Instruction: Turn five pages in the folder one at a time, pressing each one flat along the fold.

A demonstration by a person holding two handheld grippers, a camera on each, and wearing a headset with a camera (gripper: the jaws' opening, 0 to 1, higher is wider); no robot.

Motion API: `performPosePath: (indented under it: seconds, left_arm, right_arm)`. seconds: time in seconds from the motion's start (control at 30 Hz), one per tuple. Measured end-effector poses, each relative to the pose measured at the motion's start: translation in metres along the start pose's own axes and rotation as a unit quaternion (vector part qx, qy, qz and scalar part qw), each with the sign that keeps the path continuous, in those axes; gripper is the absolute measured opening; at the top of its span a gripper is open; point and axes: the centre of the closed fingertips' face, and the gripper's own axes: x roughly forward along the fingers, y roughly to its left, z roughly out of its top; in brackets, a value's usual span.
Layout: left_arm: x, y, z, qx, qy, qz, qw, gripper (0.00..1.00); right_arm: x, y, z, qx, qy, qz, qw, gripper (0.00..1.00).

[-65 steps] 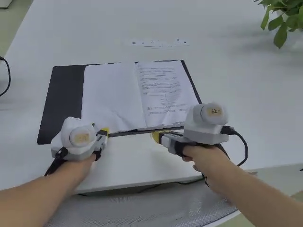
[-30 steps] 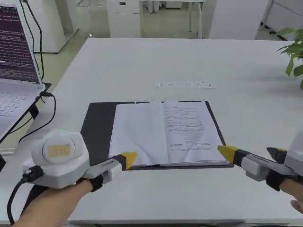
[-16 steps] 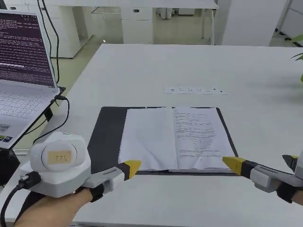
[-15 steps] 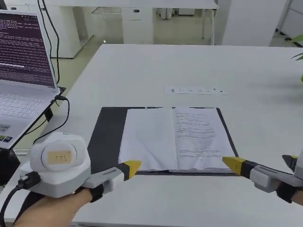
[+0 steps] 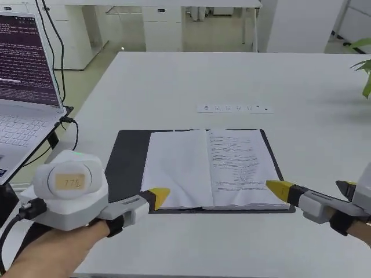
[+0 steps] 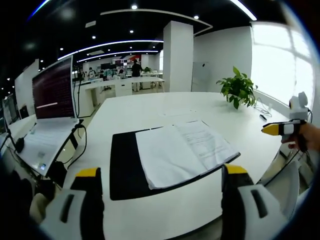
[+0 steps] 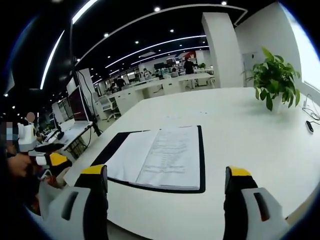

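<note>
- The folder (image 5: 127,162) lies open and flat on the white tabletop (image 5: 191,81), black cover down. A blank page (image 5: 174,168) lies left of the fold (image 5: 207,168) and a printed page (image 5: 237,165) right of it.
- The left tongs (image 6: 161,175) stand wide apart and hold nothing. In the head view they hover just short of the folder's near left edge, at the blank page's near corner.
- The right tongs (image 7: 166,171) are also spread wide and empty. In the head view one yellow tip sits close to the near right corner of the printed page, and I cannot tell whether it touches the paper.
- Both pages look settled and no sheet is lifted, so my reading is that the step in hand is the approach for a page turn, with nothing gripped yet. How many of the five turns are done cannot be read from here.
- The next move probably falls to the right tongs. They should close on the outer near corner of the printed page, pinching one sheet and not the stack or the cover beneath.
- That sheet then needs carrying over the fold to the left side. After that, one of the tongs should be run along the fold to press the page flat.
- The left tongs are well placed to steady the blank side meanwhile.
- A laptop (image 5: 23,75) stands off to the left and a potted plant (image 7: 272,75) at the far right, both well clear of the work.
</note>
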Motion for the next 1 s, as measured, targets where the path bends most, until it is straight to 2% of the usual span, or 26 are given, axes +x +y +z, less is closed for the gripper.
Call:
performPosePath:
  seconds: [0.1, 0.27, 0.4, 0.5, 0.57, 1.0]
  left_arm:
    - [0.013, -0.011, 0.003, 0.010, 0.003, -0.013, 0.9999, 0.99]
    - [0.039, -0.034, 0.005, 0.023, 0.003, -0.042, 0.9989, 0.99]
    - [0.056, -0.051, 0.000, 0.043, 0.017, -0.057, 0.9973, 0.99]
    - [0.067, -0.063, -0.001, 0.053, 0.019, -0.071, 0.9959, 0.90]
    - [0.076, -0.073, -0.002, 0.056, 0.022, -0.080, 0.9949, 0.92]
    - [0.109, -0.113, -0.008, 0.090, 0.037, -0.116, 0.9885, 0.84]
  right_arm:
    - [0.000, -0.003, -0.003, 0.005, 0.003, -0.002, 1.0000, 0.96]
    - [-0.003, -0.006, -0.007, 0.012, 0.005, -0.005, 0.9999, 0.95]
    - [-0.007, -0.010, -0.012, 0.020, 0.007, -0.008, 0.9997, 0.93]
    - [-0.008, -0.011, -0.014, 0.025, 0.008, -0.009, 0.9996, 0.93]
    - [-0.008, -0.011, -0.015, 0.026, 0.008, -0.008, 0.9996, 0.93]
    - [-0.008, -0.006, -0.014, 0.027, 0.002, -0.005, 0.9996, 0.92]
